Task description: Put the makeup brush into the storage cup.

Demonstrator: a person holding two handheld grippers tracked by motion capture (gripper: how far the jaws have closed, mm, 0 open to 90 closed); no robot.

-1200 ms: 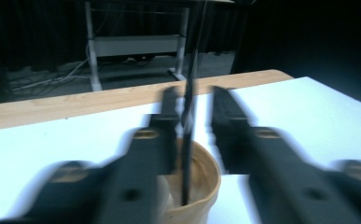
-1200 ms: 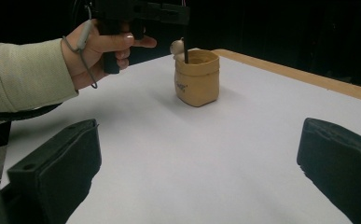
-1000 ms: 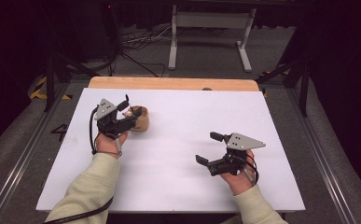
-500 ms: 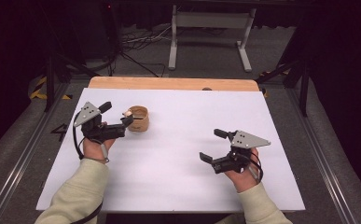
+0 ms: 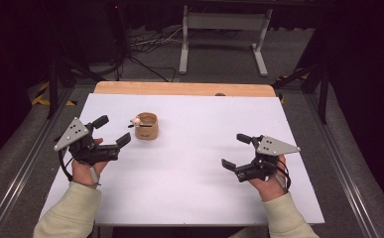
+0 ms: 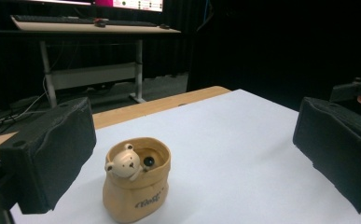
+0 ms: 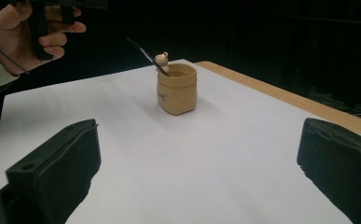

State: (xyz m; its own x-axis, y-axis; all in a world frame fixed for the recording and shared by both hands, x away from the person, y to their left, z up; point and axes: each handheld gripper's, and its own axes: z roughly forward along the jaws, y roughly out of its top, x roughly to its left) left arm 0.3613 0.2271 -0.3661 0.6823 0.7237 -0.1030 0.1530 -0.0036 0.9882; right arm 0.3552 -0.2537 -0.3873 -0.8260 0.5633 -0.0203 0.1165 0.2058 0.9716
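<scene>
Right gripper view – black stick (image 7: 145,58) in bear cup (image 7: 177,89), foreshortened elsewhere

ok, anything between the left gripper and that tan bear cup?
Nothing visible. The left gripper has open jaws facing the bear cup, with bare white table between them. The thin dark stick sits inside the cup.

A rectangular table (image 5: 298,198) covered by a plain white sheet, with a strip of light wooden tabletop (image 5: 179,88) showing along its far edge. One thing stands directly on the sheet: a small tan sack-shaped ceramic pot (image 5: 146,130) with a little bear head on its rim, upright, left of centre toward the far side
</scene>
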